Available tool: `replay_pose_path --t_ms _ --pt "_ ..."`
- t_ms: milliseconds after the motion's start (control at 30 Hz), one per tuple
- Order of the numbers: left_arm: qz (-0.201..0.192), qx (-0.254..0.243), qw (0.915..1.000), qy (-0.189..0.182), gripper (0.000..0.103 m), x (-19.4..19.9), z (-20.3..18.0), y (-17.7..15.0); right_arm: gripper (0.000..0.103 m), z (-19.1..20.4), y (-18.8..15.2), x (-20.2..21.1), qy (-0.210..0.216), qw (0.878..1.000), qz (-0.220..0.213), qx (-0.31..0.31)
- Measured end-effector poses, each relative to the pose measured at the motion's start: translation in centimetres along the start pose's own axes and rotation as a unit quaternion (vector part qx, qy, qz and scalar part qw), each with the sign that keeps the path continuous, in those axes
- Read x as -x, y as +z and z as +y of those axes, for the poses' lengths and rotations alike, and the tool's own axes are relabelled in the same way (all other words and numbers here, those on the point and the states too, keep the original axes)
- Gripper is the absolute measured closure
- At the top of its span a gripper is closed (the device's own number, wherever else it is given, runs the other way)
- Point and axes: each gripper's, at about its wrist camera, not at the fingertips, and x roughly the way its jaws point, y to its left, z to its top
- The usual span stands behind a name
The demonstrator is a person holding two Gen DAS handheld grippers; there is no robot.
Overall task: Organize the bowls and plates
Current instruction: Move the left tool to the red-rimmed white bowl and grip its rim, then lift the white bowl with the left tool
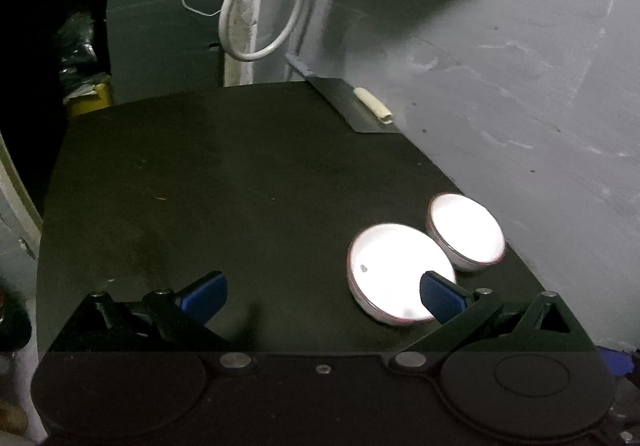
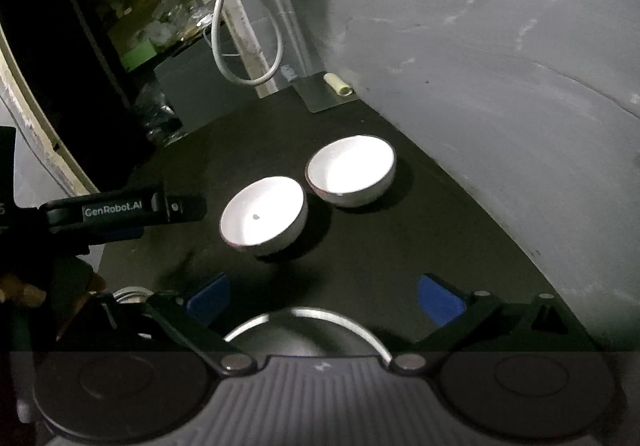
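On black table (image 2: 400,246) | two white bowls (image 2: 264,212) (image 2: 352,168) | side by side

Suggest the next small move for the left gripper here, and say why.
Probably ease the left gripper right and down onto the near bowl. Its jaws are open and empty, its right finger already overlaps that rim, and the far bowl sits just beside it for nesting. The right gripper is open too, farther back.
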Motion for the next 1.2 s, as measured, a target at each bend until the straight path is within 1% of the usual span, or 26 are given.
replay_pose_path --t_ms 300,467,700,767,867,933,967,1033,1067,1133,1167,1200 --pt "0.01 0.027 0.9994 0.021 0.001 -2.6 0.3 1.2 0.0 -0.4 2.7 -3.8 0.018 0.999 0.022 0.019" --pt "0.018 0.028 0.9992 0.024 0.001 -3.4 0.3 1.2 0.0 -0.6 3.5 -5.5 0.027 0.999 0.031 0.017" --pt "0.035 0.024 0.9991 0.008 0.001 -4.2 0.2 1.1 0.001 -0.7 3.7 -6.5 0.036 0.999 0.038 0.011" --pt "0.037 0.022 0.9991 0.003 0.003 -4.3 0.2 1.1 0.005 -0.6 3.7 -6.7 0.037 0.998 0.04 0.009" --pt "0.04 0.021 0.9989 -0.006 0.009 -4.4 0.2 1.1 0.012 -0.5 3.7 -7.0 0.039 0.998 0.043 0.01" --pt "0.043 0.021 0.9988 -0.012 0.017 -4.5 0.1 1.1 0.016 -0.3 3.7 -7.1 0.041 0.998 0.045 0.011" --pt "0.045 0.02 0.9987 -0.016 0.019 -4.6 0.1 1.1 0.02 -0.2 3.7 -7.2 0.042 0.998 0.047 0.012" --pt "0.048 0.019 0.9983 -0.025 0.029 -4.7 0.1 1.1 0.023 0.1 3.7 -7.5 0.044 0.998 0.049 0.015" --pt "0.049 0.02 0.9982 -0.028 0.032 -4.8 0.0 1.0 0.026 0.2 3.8 -7.6 0.046 0.998 0.049 0.016" --pt "0.053 0.02 0.9977 -0.037 0.048 -5.0 0.0 1.0 0.03 0.5 3.8 -7.7 0.049 0.997 0.05 0.018" --pt "0.056 0.022 0.9973 -0.043 0.053 -5.1 -0.1 1.0 0.033 0.5 3.8 -7.8 0.051 0.997 0.051 0.018" --pt "0.058 0.024 0.9969 -0.046 0.06 -5.2 -0.1 1.0 0.035 0.6 3.8 -7.9 0.053 0.997 0.052 0.018"
